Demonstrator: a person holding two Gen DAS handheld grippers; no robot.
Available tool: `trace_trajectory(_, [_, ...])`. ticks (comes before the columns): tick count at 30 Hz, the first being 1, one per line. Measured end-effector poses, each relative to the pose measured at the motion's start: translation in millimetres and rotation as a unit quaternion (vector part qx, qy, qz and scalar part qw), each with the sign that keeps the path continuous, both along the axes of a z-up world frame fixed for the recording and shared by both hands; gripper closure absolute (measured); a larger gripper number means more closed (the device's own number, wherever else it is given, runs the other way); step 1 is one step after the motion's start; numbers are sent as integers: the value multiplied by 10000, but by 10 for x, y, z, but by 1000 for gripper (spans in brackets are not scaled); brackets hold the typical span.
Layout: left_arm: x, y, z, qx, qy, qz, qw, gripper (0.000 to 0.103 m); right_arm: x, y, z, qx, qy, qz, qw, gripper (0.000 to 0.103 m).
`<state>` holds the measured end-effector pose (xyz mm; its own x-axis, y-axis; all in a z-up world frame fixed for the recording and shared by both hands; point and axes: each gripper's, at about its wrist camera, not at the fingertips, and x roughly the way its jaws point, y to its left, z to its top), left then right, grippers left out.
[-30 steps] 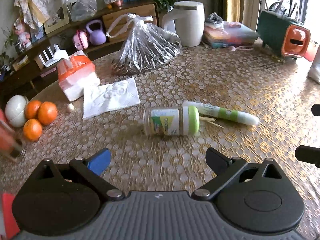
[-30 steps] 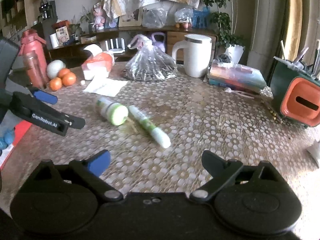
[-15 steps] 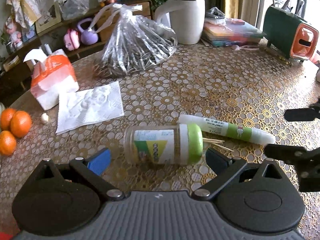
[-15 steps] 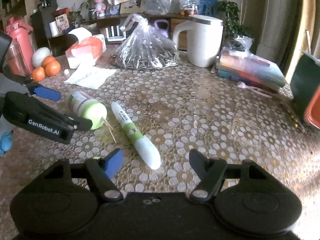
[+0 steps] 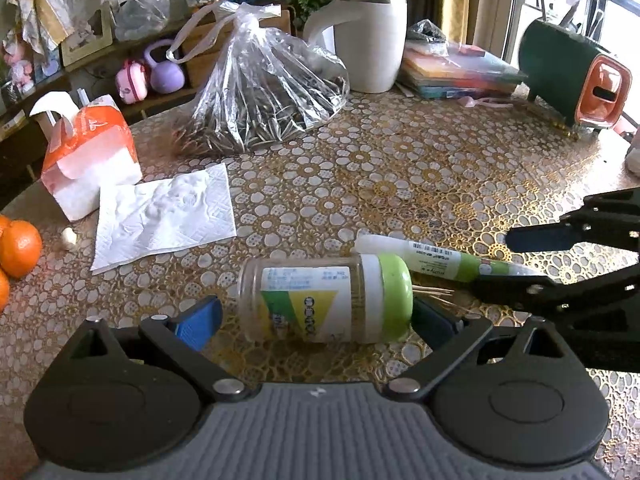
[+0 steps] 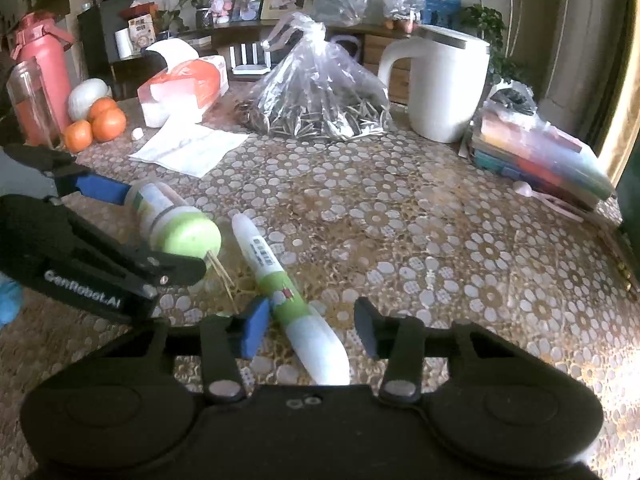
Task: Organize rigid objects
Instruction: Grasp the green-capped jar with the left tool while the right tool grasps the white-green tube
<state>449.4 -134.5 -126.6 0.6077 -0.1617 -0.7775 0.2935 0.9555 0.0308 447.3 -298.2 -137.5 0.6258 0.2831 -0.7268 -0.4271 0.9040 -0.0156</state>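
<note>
A clear toothpick jar with a green lid [image 5: 324, 298] lies on its side on the patterned table; it also shows in the right wrist view [image 6: 176, 224]. Loose toothpicks [image 5: 434, 291] stick out by its lid. My left gripper [image 5: 318, 318] is open, its fingers either side of the jar's ends. A white and green tube [image 5: 440, 262] lies just behind the jar. In the right wrist view the tube [image 6: 292, 304] lies between the open fingers of my right gripper [image 6: 308, 330], touching the blue left pad [image 6: 252, 330].
A bag of sunflower seeds [image 5: 264, 100], a white mug [image 5: 370, 40], a tissue pack [image 5: 88, 156], a paper napkin [image 5: 164, 212] and oranges [image 5: 18, 246] lie behind. Books [image 5: 460, 70] and a green and orange box [image 5: 576, 80] stand at the right.
Both grippers moved forward and down. The left one now straddles the jar, the right one now straddles the tube. The right jaws have narrowed a little.
</note>
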Motion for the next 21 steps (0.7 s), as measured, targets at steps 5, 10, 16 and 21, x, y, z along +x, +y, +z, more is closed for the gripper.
trace_trajectory(5, [-12, 1, -9, -83, -23, -83, 9999, 16, 17, 83, -45, -55, -42, 110, 9999, 67])
trace_trajectory(10, [-26, 9, -5, -137, -29, -133, 9998, 19, 8, 115, -50, -30, -107, 125, 9999, 78])
trace_trajectory(16, [-33, 93, 14, -343, 62, -3, 9994, 19, -24, 97, -30, 113, -70, -53, 9999, 86])
trace_trajectory(21, [-30, 198, 60, -646, 238, 208, 9974, 20, -83, 25, 42, 447, 12, -335, 9984, 86])
